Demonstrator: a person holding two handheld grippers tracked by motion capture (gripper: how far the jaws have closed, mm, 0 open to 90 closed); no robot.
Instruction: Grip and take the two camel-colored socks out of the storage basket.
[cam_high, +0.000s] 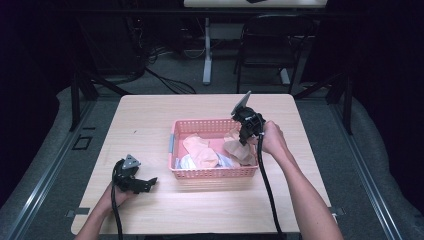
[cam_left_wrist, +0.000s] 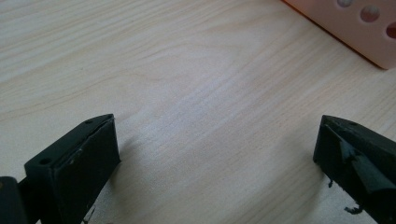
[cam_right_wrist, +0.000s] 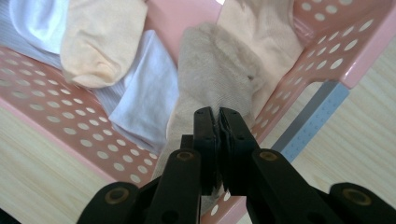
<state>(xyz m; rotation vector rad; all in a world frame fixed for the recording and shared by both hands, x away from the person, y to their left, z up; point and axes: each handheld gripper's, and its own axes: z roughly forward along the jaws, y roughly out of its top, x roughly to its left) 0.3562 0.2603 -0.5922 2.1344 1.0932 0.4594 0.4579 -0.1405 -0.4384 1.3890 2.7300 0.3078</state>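
A pink perforated basket (cam_high: 212, 173) stands mid-table and holds several socks. My right gripper (cam_high: 245, 140) hangs over its right end, shut on a tan sock (cam_high: 239, 151) that droops from the jaws into the basket. In the right gripper view the black jaws (cam_right_wrist: 218, 114) pinch the edge of the tan sock (cam_right_wrist: 215, 70), with a peach sock (cam_right_wrist: 100, 42) and a pale lilac sock (cam_right_wrist: 144, 88) lying beside it. My left gripper (cam_high: 147, 182) rests on the table left of the basket. Its jaws (cam_left_wrist: 215, 135) stand wide open over bare wood.
The light wooden table (cam_high: 150, 120) has free room to the left and in front of the basket. A corner of the basket (cam_left_wrist: 355, 32) shows ahead of the left jaws. A grey-blue handle (cam_right_wrist: 310, 123) sits on the basket's end wall. A black chair (cam_high: 270, 45) stands beyond the table.
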